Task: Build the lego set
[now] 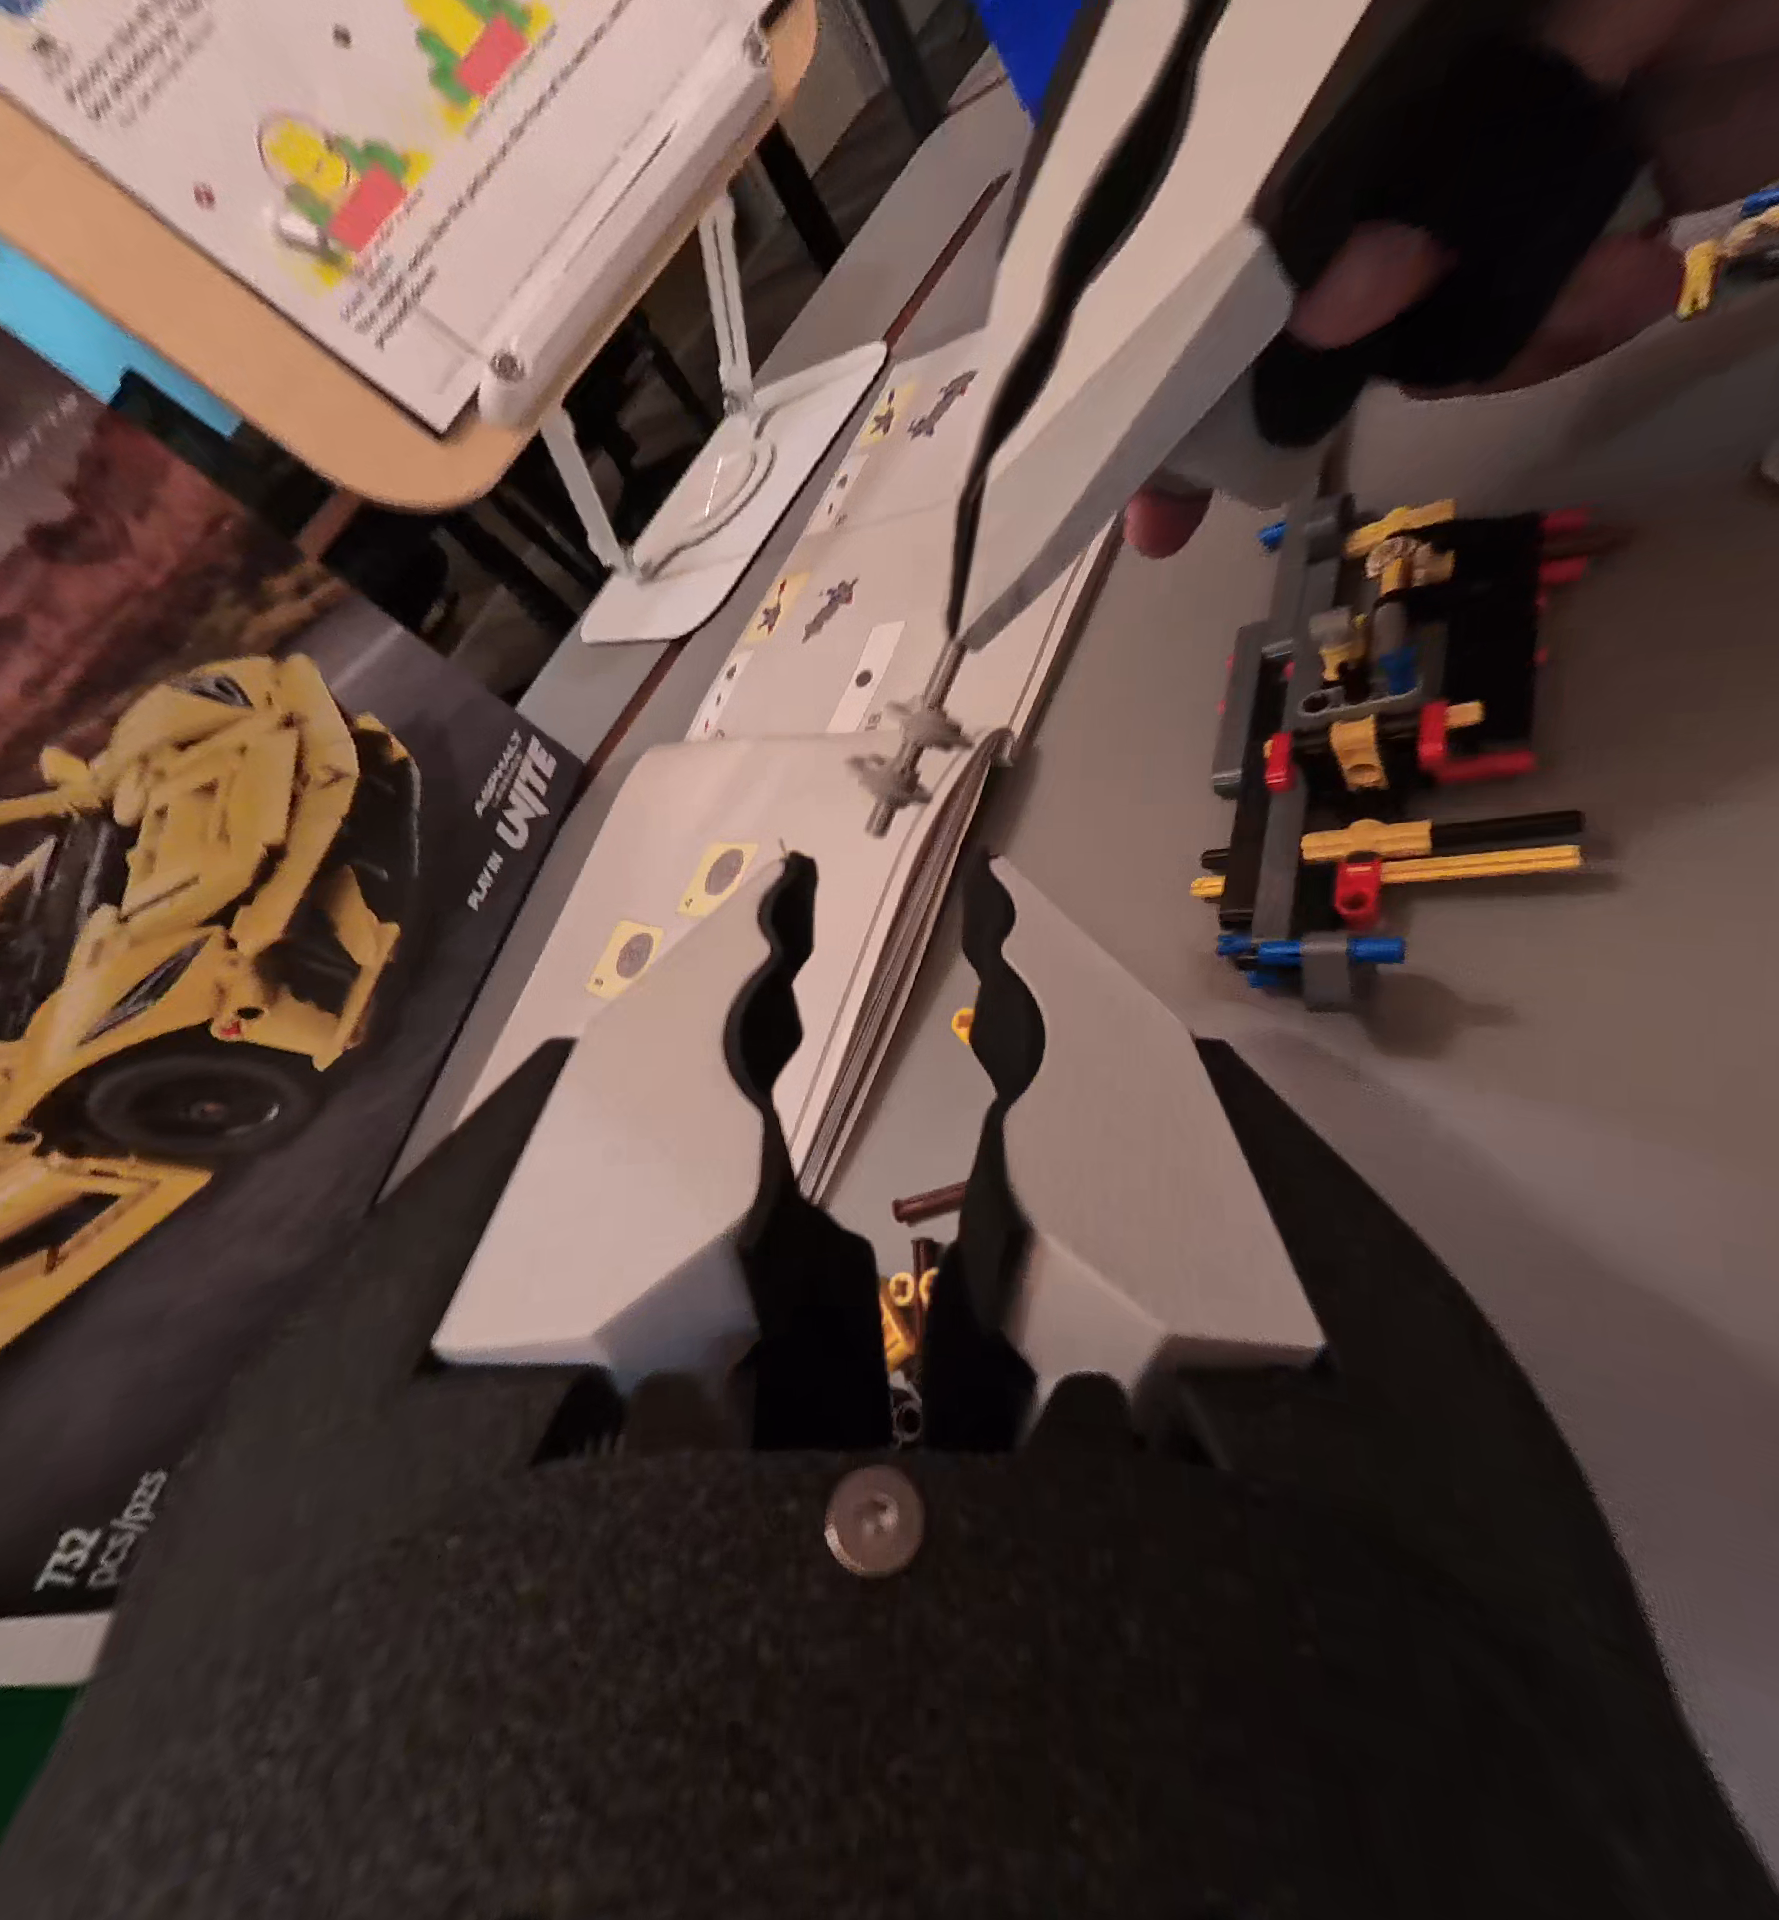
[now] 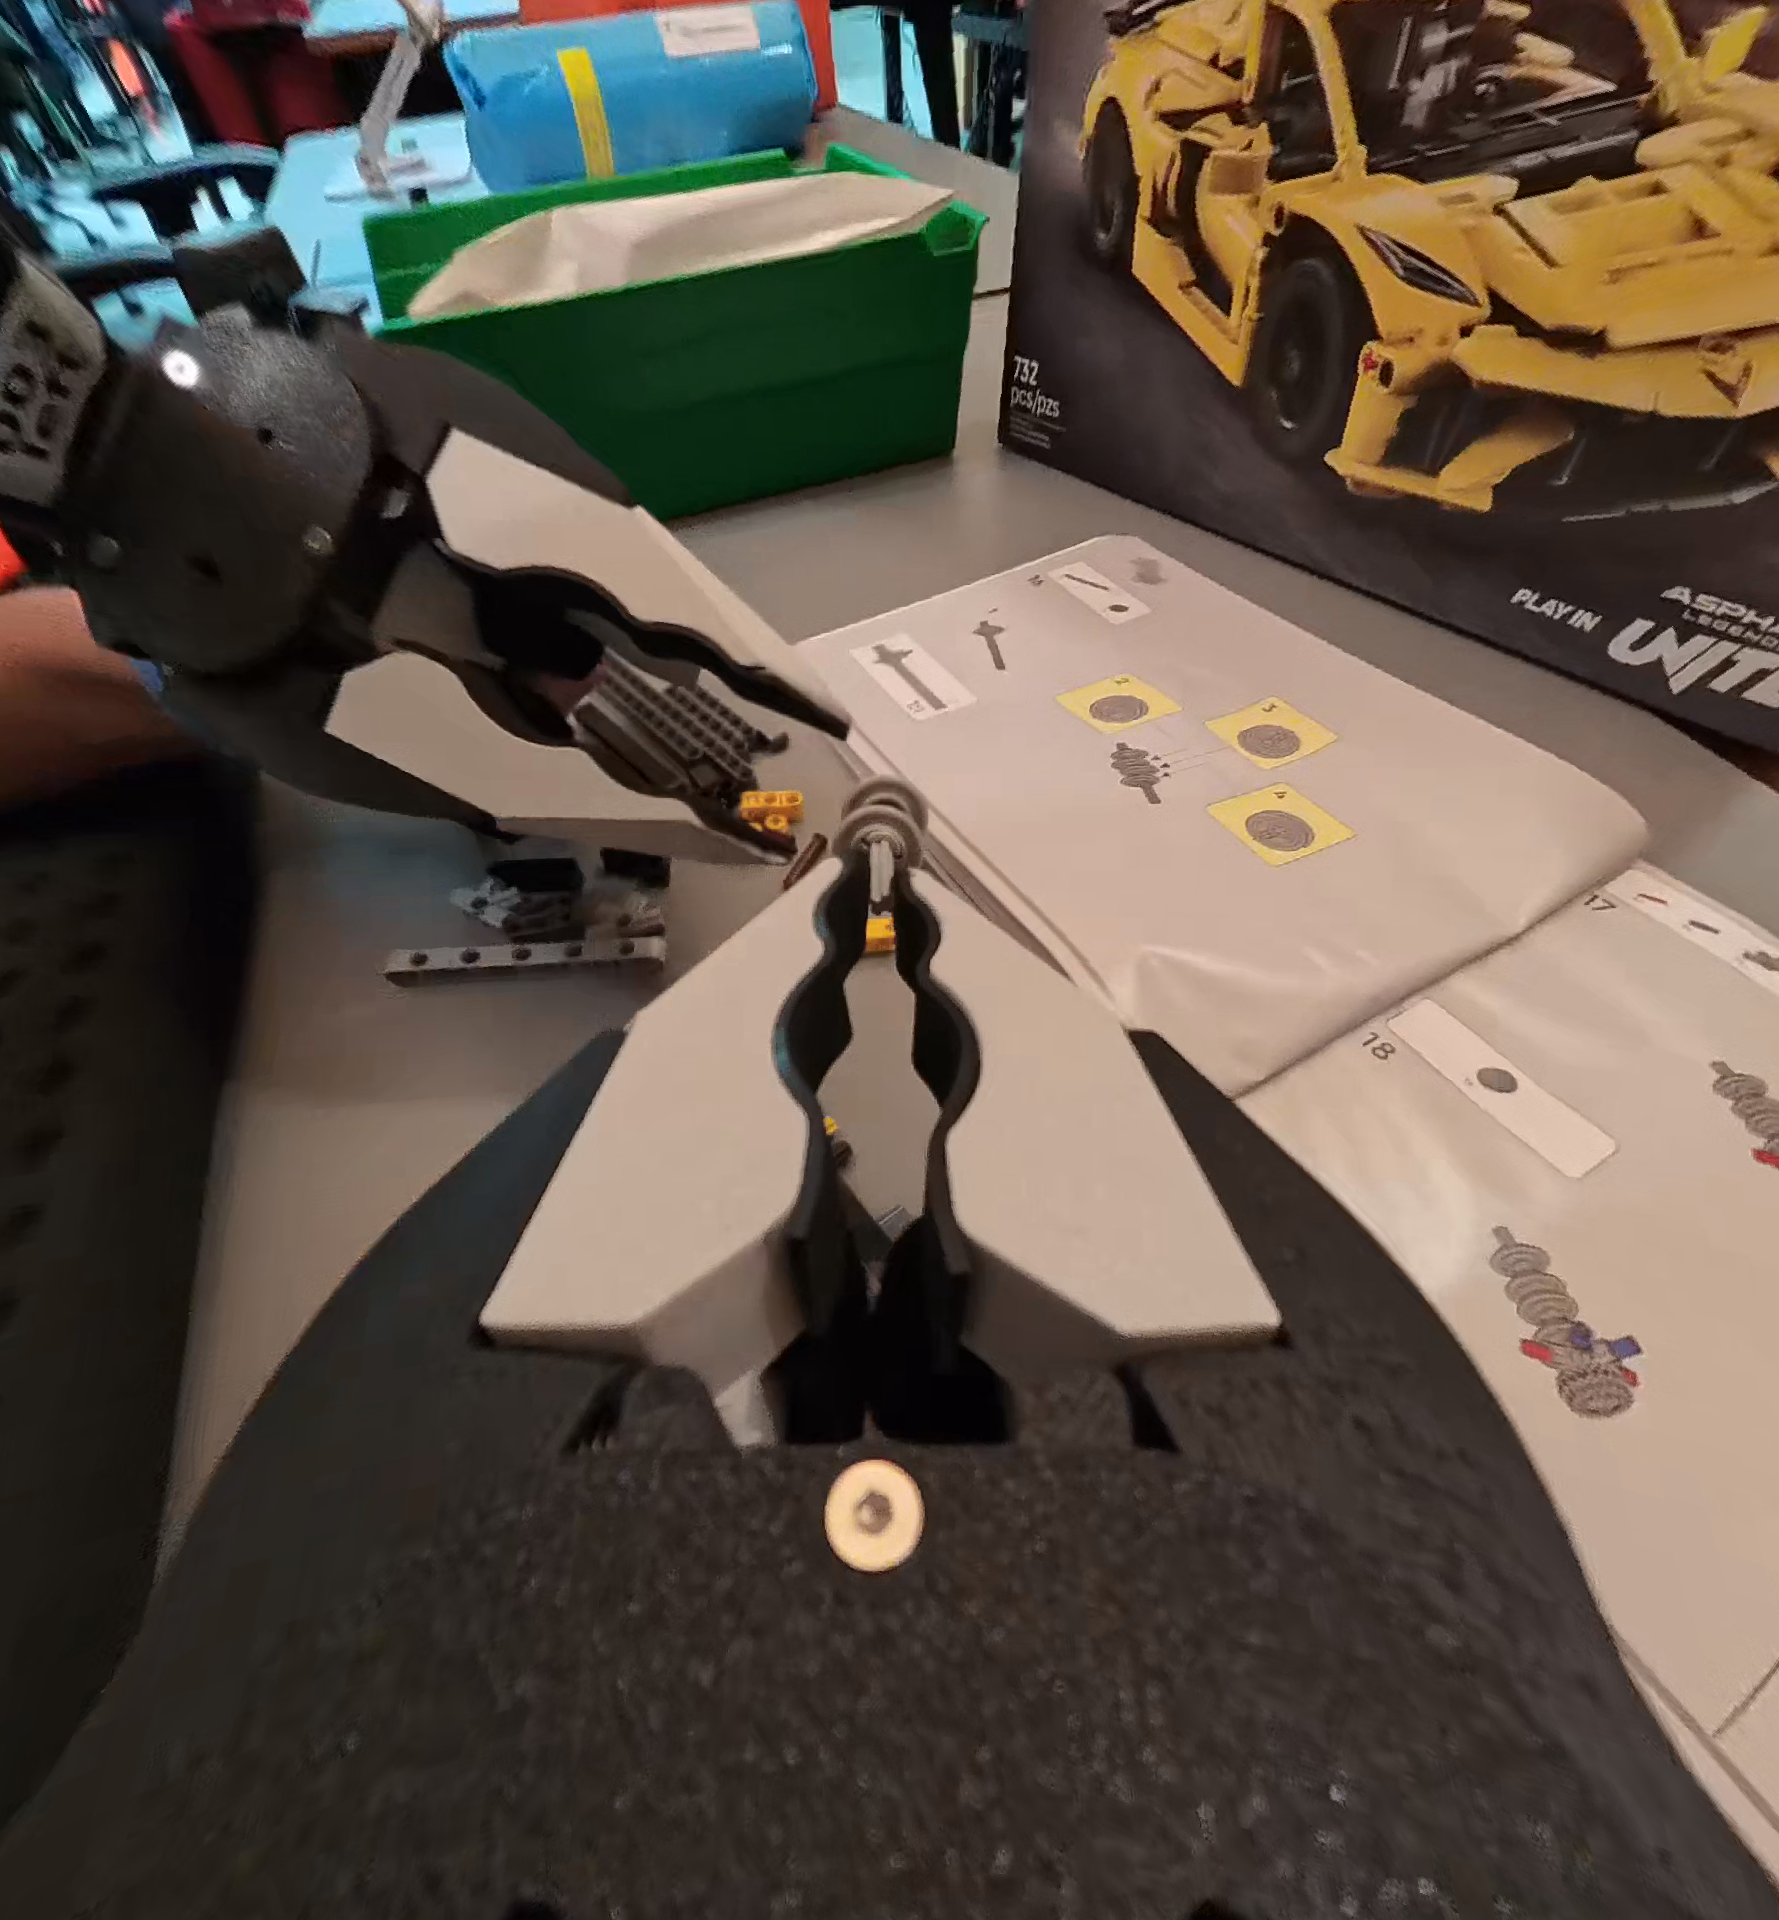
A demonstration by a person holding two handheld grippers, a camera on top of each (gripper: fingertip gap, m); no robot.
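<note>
My right gripper is shut on the end of a thin grey axle carrying grey discs, held just above the open instruction booklet. In the left wrist view it comes in from the upper right, with the axle and discs hanging from its tips. My left gripper is open and empty, its tips a little short of the axle. From the right wrist view it sits low over loose yellow pieces. The partly built chassis lies on the grey table to the right.
The set's box stands left of the booklet, which also shows in the left wrist view. A green bin with a paper bag is behind. A grey beam and small dark parts lie near my left gripper. A white stand holds a sheet. The left gripper's tips are roughly 5 centimeters from the right gripper's.
</note>
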